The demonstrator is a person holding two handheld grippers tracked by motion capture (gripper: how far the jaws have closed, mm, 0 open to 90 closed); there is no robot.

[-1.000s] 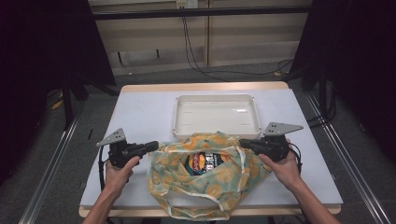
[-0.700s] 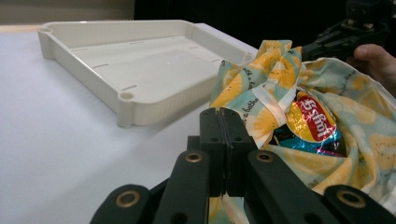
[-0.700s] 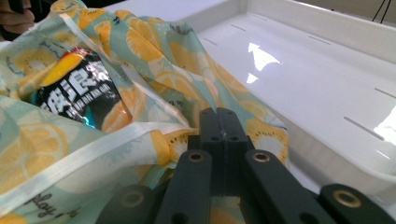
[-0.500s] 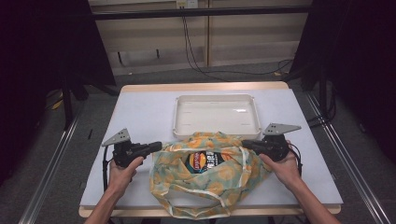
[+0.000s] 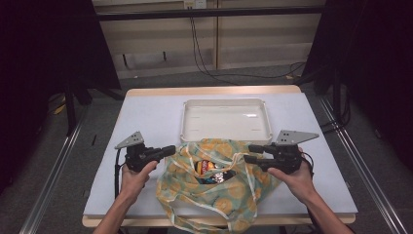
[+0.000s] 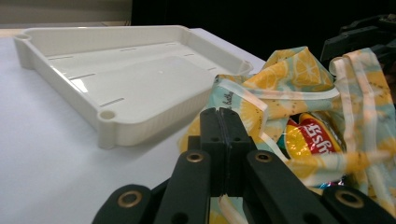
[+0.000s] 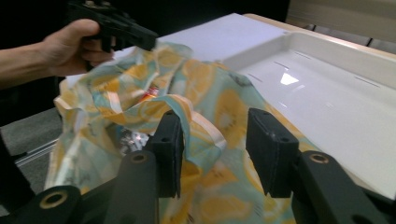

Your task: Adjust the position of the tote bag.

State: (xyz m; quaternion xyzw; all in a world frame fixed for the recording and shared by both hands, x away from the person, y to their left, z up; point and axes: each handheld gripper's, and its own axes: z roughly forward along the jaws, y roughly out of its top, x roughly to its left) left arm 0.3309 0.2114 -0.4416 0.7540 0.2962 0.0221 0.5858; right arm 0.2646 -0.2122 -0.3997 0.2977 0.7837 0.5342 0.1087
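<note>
The left hand-held gripper (image 5: 168, 150) has its jaws pressed together on the left edge of the bag (image 5: 219, 183); in the left gripper view a strip of the cloth comes out from under the shut jaws (image 6: 223, 135). The right hand-held gripper (image 5: 252, 153) has just been opening: its jaws stand partly apart, one above the other in the high view, and in the right gripper view (image 7: 215, 154) a fold of the bag's rim lies between them, draped against the left pad, while the right pad is clear of the cloth. The bag, printed with orange slices on pale blue-green, lies on the white tabletop (image 5: 151, 122) at the near middle, between the two grippers, with its mouth spread wide. Inside the opening sits a snack packet (image 5: 207, 168) with red and yellow print, also seen in the left gripper view (image 6: 310, 140). A loose handle loop of the bag trails toward 6 o'clock, over the near edge of the tabletop. At 12 o'clock from the bag, just beyond its far edge, rests a shallow white tray (image 5: 225, 139), its long side facing the person.
</note>
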